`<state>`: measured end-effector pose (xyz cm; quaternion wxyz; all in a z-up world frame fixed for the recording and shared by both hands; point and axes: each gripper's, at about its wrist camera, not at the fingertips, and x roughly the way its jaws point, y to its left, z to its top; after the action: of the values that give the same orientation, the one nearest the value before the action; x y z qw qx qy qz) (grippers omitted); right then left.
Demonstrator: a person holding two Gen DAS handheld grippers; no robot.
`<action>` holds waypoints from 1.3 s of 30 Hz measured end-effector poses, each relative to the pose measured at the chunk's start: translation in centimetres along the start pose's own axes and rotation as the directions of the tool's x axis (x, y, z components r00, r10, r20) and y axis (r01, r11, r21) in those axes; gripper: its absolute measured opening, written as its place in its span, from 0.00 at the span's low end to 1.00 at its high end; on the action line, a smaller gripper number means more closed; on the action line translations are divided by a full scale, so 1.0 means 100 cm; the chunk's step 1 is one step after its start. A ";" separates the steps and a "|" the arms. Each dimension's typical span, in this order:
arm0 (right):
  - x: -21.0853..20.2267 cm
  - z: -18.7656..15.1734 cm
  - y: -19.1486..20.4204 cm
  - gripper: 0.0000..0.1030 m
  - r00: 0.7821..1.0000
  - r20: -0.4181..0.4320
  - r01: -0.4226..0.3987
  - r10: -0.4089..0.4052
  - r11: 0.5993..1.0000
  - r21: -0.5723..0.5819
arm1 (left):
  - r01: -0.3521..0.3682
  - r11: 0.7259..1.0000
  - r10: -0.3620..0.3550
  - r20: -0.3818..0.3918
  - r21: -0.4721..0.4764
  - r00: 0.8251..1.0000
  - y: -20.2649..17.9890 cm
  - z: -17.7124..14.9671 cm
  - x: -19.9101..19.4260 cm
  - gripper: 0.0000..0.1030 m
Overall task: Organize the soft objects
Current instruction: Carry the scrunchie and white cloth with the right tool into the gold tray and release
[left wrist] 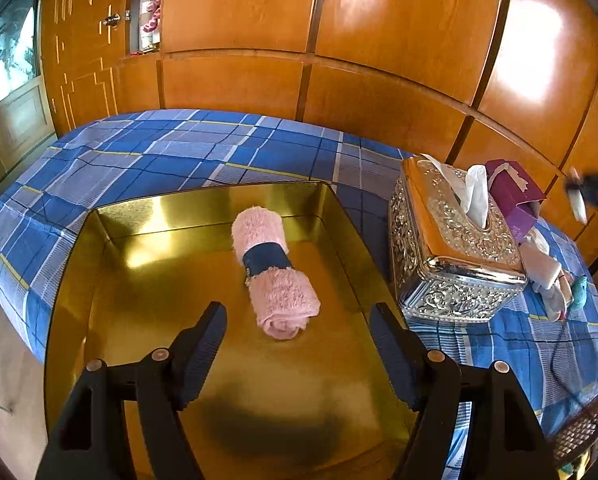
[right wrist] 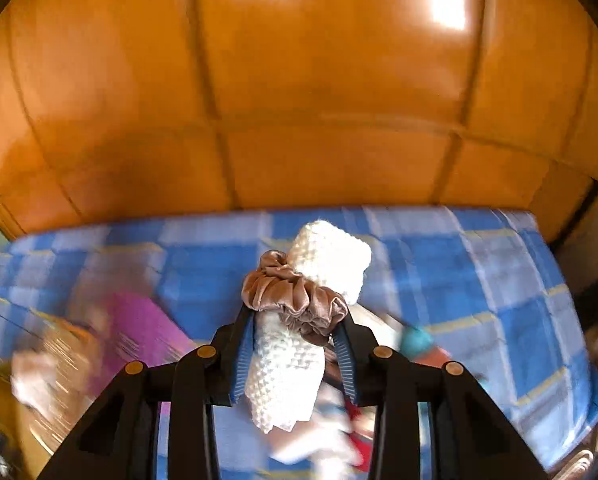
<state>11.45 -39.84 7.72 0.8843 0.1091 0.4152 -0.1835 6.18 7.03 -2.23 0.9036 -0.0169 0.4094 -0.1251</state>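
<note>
A rolled pink towel [left wrist: 273, 272] with a dark blue band lies in the gold tray [left wrist: 111, 264] on the blue plaid cloth. My left gripper [left wrist: 299, 344] hangs over the tray just short of the towel, open, with nothing between its fingers. In the right wrist view my right gripper [right wrist: 295, 344] is shut on a rolled white knitted cloth [right wrist: 299, 328] ringed by a tan satin scrunchie [right wrist: 295, 296], held up above the bed. The right gripper also shows as a dark blur [left wrist: 597, 192] at the right edge of the left wrist view.
A silver embossed tissue box [left wrist: 455, 240] stands right of the tray, a purple carton [left wrist: 513, 194] behind it. White socks and a teal item [left wrist: 579, 290] lie further right. Orange wooden panelling [left wrist: 339, 40] runs behind the bed. A blurred pile of soft things [right wrist: 339, 420] lies under my right gripper.
</note>
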 end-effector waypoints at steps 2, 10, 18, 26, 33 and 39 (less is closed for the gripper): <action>-0.007 0.012 0.033 0.35 0.997 0.041 -0.070 0.071 0.997 -0.034 | -0.015 1.000 0.015 0.004 0.004 1.000 0.001 -0.001 -0.001 0.72; -0.043 -0.023 0.167 0.35 0.907 -0.009 -0.404 0.421 0.864 -0.299 | -0.069 0.998 0.069 0.003 -0.008 0.998 0.008 -0.003 -0.002 0.72; -0.064 -0.118 0.243 0.35 0.817 -0.197 -0.568 0.542 0.701 -0.432 | -0.103 0.995 0.103 0.019 -0.020 0.994 0.013 -0.006 -0.002 0.72; -0.059 -0.181 0.266 0.35 0.784 -0.301 -0.619 0.542 0.658 -0.428 | -0.138 0.989 0.139 0.021 -0.053 0.990 0.026 -0.005 -0.001 0.72; -0.041 -0.212 0.279 0.36 0.762 -0.375 -0.646 0.528 0.664 -0.376 | -0.171 0.979 0.174 0.023 -0.111 0.984 0.048 -0.002 0.000 0.72; -0.027 -0.219 0.292 0.42 0.809 -0.343 -0.585 0.477 0.702 -0.405 | -0.181 0.975 0.185 0.020 -0.125 0.982 0.054 -0.001 0.001 0.72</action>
<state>6.77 -5.12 -2.89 0.8470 0.0147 0.4900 0.2054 7.36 12.19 -3.08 0.9149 -0.0367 0.4017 -0.0154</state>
